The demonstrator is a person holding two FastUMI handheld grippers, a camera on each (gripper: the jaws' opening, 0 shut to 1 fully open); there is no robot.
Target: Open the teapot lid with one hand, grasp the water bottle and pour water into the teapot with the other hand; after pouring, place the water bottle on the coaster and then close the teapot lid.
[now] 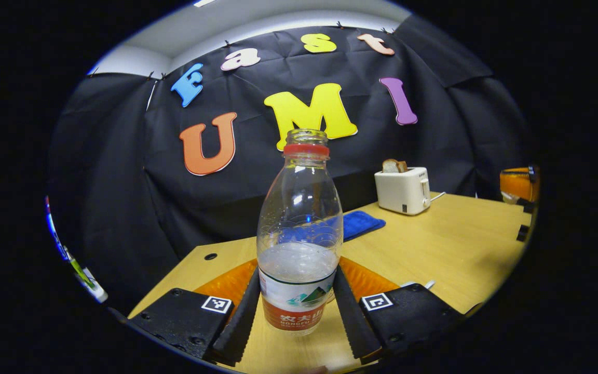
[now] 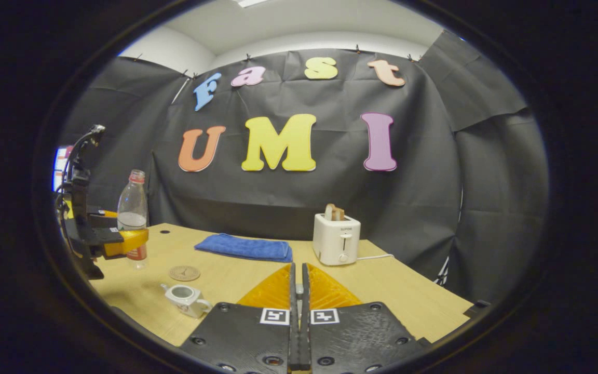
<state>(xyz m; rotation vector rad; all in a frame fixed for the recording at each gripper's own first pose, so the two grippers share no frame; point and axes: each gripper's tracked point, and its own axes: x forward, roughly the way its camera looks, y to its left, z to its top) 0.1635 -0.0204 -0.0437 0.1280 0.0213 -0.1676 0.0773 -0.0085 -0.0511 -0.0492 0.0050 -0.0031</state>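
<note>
Bottle: clear plastic water bottle with a red neck ring point(image 1: 299, 234), cap off, upright between the fingers of the left tongs point(image 1: 295, 311), part full.
Left tongs: fingers lie along both sides of the label, seemingly pressing on it; whether the bottle's base is on the bench is hidden.
Right tongs point(image 2: 299, 311): fingers drawn together, nothing between them, well clear of the pot.
Teapot: small white ceramic teapot point(image 2: 186, 298) near the front edge of the pale wooden bench point(image 2: 392, 291), top apparently open (no lid identified).
Coaster: round brown coaster point(image 2: 185, 273) just behind the teapot, bare.
Risk, spill: open neck and thin wall; a hard squeeze or quick tilt could slop water onto the bench.
Risk, miss: the pot mouth is small; a stream from height may overshoot.
Risk, slip: the grip sits low on a smooth label.
Surroundings: folded blue cloth point(image 2: 244, 247) and white toaster holding bread point(image 2: 336, 240) stand farther back, well apart.
Obstruction: none seen between bottle and teapot.
</note>
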